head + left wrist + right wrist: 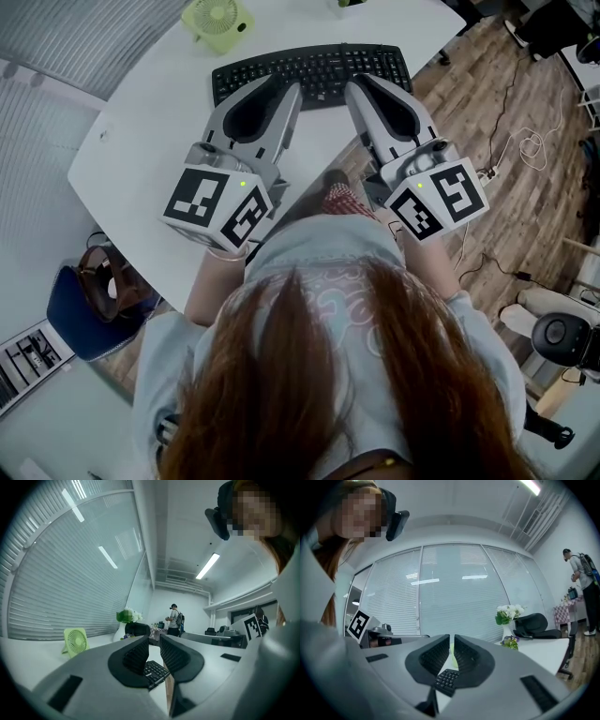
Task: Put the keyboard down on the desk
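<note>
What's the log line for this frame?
keyboard: flat on desk | left gripper: open, empty, at keyboard's near edge | right gripper: open, empty, at keyboard's near edge

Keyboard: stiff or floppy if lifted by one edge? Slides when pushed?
Probably stiff: the keyboard looks like a straight-edged, flat black slab. Likely slides readily, since the white desk looks smooth. It is long, so lifting one end would probably make it pivot.
</note>
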